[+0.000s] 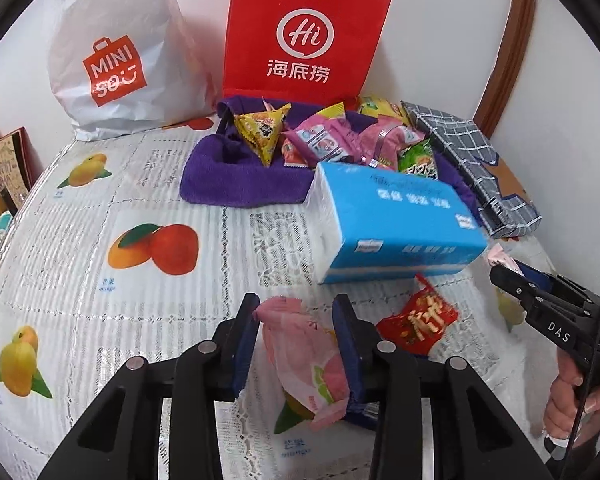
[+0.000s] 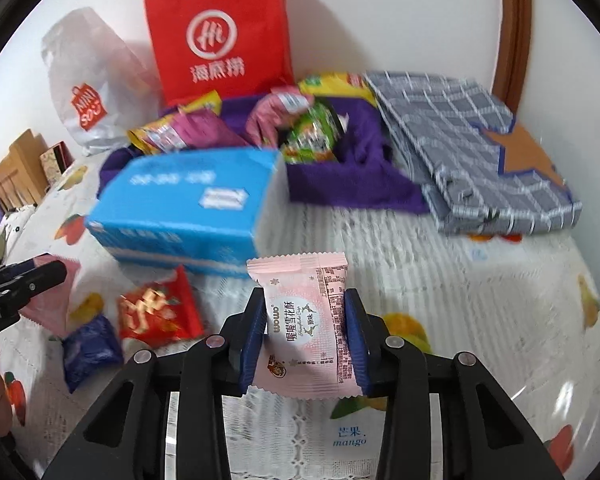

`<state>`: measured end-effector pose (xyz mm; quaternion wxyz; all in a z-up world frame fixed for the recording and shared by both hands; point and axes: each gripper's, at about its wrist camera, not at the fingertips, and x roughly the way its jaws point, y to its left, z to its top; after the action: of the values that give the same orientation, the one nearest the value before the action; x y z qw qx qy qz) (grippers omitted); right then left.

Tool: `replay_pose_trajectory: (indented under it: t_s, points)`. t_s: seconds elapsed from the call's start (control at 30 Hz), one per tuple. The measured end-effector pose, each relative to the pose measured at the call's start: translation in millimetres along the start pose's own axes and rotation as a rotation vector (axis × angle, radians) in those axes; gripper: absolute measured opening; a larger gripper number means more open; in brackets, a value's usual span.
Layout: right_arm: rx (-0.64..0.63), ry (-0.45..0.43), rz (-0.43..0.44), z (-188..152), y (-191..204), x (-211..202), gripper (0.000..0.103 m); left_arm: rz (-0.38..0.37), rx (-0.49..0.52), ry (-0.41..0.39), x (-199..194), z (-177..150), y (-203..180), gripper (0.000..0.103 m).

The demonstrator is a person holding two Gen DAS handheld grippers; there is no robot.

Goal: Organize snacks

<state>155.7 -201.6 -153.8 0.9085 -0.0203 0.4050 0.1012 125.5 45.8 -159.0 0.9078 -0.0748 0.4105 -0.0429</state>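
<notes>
The pink snack packets (image 2: pixel 304 324) are smooth, matt plastic film. The purple towel (image 1: pixel 220 184) is fuzzy cloth; behind it the red bag (image 1: pixel 300 32) looks like matt paper.

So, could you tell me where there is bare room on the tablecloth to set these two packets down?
The left side is free: tablecloth between the Miniso bag, purple towel and left gripper. Also free: the stretch below the checked cloth, right of the right gripper. Crowded: around the tissue pack, red packet and blue packet.
</notes>
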Motion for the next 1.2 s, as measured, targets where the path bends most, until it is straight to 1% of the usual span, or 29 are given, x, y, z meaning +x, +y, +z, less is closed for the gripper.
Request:
replay_pose_trajectory:
  t_s: [0.07,0.17,0.27,0.37,0.5,0.57,0.6,0.63,0.67,0.73,0.8,0.9,0.97,1.0,1.03,1.07,1.1,1.2]
  points:
    - [0.007,-0.008,0.024,7.0,2.3,-6.5,0.038,-0.002,0.010,-0.003,-1.8,4.8,-2.6,0.033]
    - [0.004,-0.021,0.029,14.9,4.0,-11.2,0.038,0.008,0.021,0.007,-0.5,7.1,-4.1,0.033]
    - [-0.003,-0.027,0.023,21.1,6.4,-13.0,0.038,-0.003,-0.007,0.052,7.8,3.8,3.5,0.035]
    - [-0.007,-0.026,0.018,23.3,7.8,-13.9,0.038,-0.032,-0.025,0.090,15.4,-3.7,11.7,0.036]
    - [-0.008,-0.027,0.022,24.0,9.7,-13.5,0.038,-0.027,-0.050,0.118,22.0,-10.6,17.8,0.036]
    - [-0.007,-0.022,0.029,23.9,11.0,-12.1,0.038,-0.033,-0.063,0.146,24.7,-13.9,20.3,0.044]
    - [-0.009,-0.020,0.031,23.6,11.9,-11.7,0.038,-0.039,-0.061,0.141,23.6,-15.6,20.8,0.046]
    - [-0.014,-0.018,0.032,23.2,13.0,-11.4,0.038,-0.028,-0.056,0.139,21.3,-17.7,20.8,0.050]
    - [-0.018,-0.016,0.031,22.7,13.8,-11.5,0.038,-0.016,-0.053,0.141,19.6,-19.4,20.6,0.052]
    - [-0.028,-0.015,0.027,21.3,15.5,-12.3,0.038,-0.005,-0.042,0.151,16.9,-23.6,20.4,0.060]
    - [-0.031,-0.015,0.028,20.2,15.7,-13.1,0.038,-0.002,-0.029,0.151,13.6,-29.1,19.8,0.063]
    - [-0.030,-0.017,0.032,17.7,15.8,-15.2,0.038,0.019,-0.018,0.139,8.0,-35.6,17.7,0.063]
    - [-0.030,-0.016,0.031,16.2,16.3,-15.2,0.038,0.038,-0.009,0.128,8.2,-37.7,14.5,0.061]
    - [-0.028,-0.014,0.031,15.8,16.7,-15.0,0.038,0.046,0.001,0.124,8.9,-37.3,13.1,0.053]
    - [-0.026,-0.012,0.032,15.2,16.7,-14.8,0.038,0.052,0.016,0.117,9.4,-38.2,10.8,0.040]
    - [-0.026,-0.011,0.032,14.8,16.8,-14.8,0.038,0.029,0.031,0.114,9.2,-39.0,8.4,0.034]
    - [-0.028,-0.011,0.031,14.4,16.9,-15.2,0.038,0.019,0.033,0.117,8.8,-38.3,7.9,0.031]
    - [-0.035,-0.017,0.028,14.3,16.8,-18.5,0.038,0.040,0.057,0.108,4.1,-34.4,7.2,0.029]
